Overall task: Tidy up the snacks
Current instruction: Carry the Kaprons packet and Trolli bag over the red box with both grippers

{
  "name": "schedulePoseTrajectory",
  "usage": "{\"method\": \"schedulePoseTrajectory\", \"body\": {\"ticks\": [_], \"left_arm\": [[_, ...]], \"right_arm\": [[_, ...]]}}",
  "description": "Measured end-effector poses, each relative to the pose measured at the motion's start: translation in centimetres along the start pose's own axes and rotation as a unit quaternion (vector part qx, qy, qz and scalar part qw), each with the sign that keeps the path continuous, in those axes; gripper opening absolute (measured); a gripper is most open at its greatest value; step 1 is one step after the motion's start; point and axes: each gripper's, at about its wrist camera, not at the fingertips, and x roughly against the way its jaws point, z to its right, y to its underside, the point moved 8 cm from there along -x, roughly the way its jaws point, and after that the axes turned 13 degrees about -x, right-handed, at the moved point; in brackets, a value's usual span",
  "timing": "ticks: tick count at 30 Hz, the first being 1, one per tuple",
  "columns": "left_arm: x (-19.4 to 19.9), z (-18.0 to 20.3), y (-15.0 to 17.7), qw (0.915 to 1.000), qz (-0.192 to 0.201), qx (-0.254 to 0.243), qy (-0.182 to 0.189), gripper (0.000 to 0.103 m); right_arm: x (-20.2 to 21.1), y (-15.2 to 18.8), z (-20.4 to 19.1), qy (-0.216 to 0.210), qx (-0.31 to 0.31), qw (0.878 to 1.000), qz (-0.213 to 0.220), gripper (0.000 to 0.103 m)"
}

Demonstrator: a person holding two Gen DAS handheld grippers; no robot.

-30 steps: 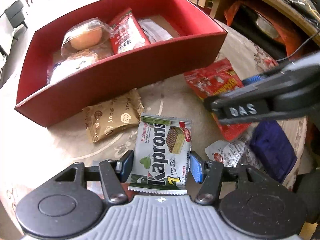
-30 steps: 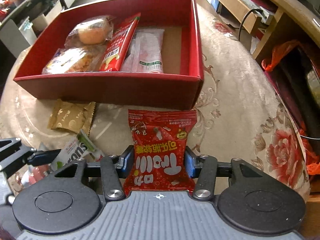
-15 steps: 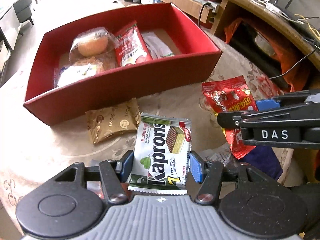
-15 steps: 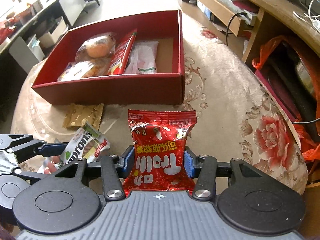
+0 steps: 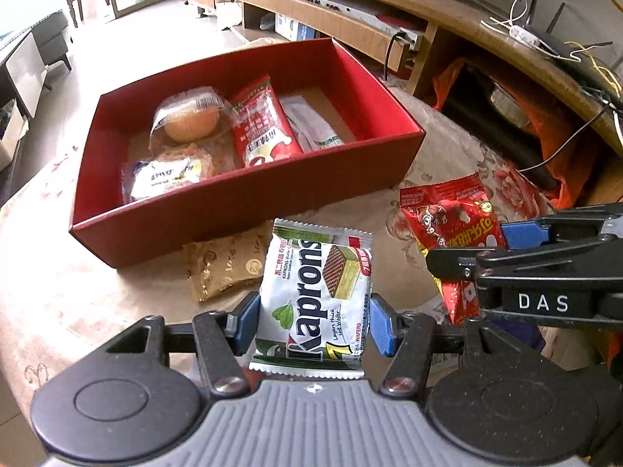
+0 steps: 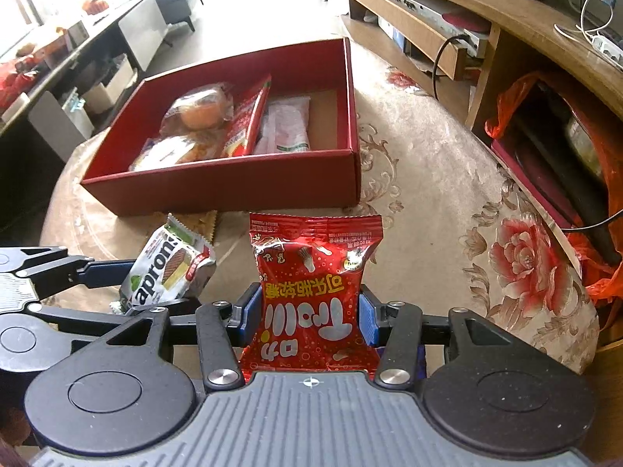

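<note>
My left gripper is shut on a white and green Kaprons wafer pack and holds it above the table, in front of the red box. My right gripper is shut on a red Trolli candy bag, also lifted, to the right of the left one. The wafer pack shows in the right wrist view, and the candy bag in the left wrist view. The red box holds several wrapped snacks: buns, a red packet and a white packet.
A gold snack packet lies on the table against the box's near wall. The round table has a floral cloth and its edge runs close on the right. A wooden TV cabinet and an orange bag stand beyond.
Both grippers have risen and drawn back from the box, each carrying its packet. The box now looks smaller and farther away.
</note>
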Motion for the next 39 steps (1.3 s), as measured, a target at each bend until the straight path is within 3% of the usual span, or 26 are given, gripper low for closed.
{"method": "schedulePoseTrajectory", "body": {"ticks": [39], "left_arm": [[1.9,-0.7,-2.3,0.9983,0.05,-0.001,-0.031,0.056]], "right_arm": [[2.3,-2.7,-2.0,-0.049,-0.01,0.997,0.062,0.057]]}}
